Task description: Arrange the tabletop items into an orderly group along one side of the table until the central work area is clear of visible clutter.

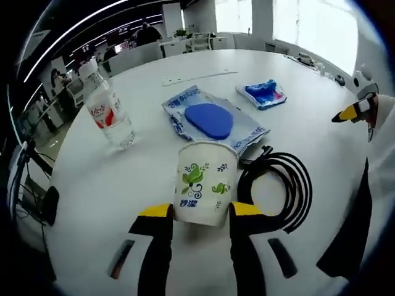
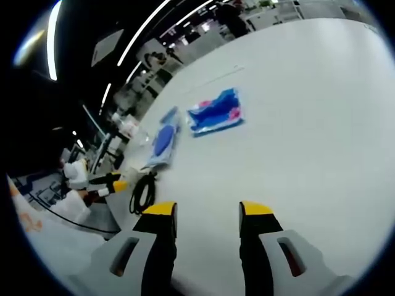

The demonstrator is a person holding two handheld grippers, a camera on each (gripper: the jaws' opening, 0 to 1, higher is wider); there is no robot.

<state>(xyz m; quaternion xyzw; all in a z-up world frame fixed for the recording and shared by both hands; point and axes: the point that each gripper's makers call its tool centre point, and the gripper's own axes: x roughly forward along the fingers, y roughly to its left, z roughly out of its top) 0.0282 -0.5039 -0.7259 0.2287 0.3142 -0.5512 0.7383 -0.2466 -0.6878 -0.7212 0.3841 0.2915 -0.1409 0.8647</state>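
A white paper cup [image 1: 200, 182] with a green leaf print stands upright on the white table [image 1: 123, 185]. My left gripper [image 1: 202, 211] is shut on the cup's lower sides, both yellow tips touching it. Just right of the cup lies a coiled black cable [image 1: 281, 188]. Behind the cup lies a blue-and-white packet with a blue pad [image 1: 210, 120], and further right a blue and pink packet [image 1: 264, 94]. A clear water bottle [image 1: 108, 114] with a red label stands at the left. My right gripper [image 2: 208, 213] hangs open over the bare table [image 2: 308, 135], holding nothing.
The right gripper's yellow tip [image 1: 353, 113] enters the left gripper view from the right, above a person's black and white clothing [image 1: 370, 203]. In the right gripper view the pink-blue packet [image 2: 216, 112], pad packet [image 2: 163, 140] and cable [image 2: 143, 192] lie leftward. Office desks stand beyond the table.
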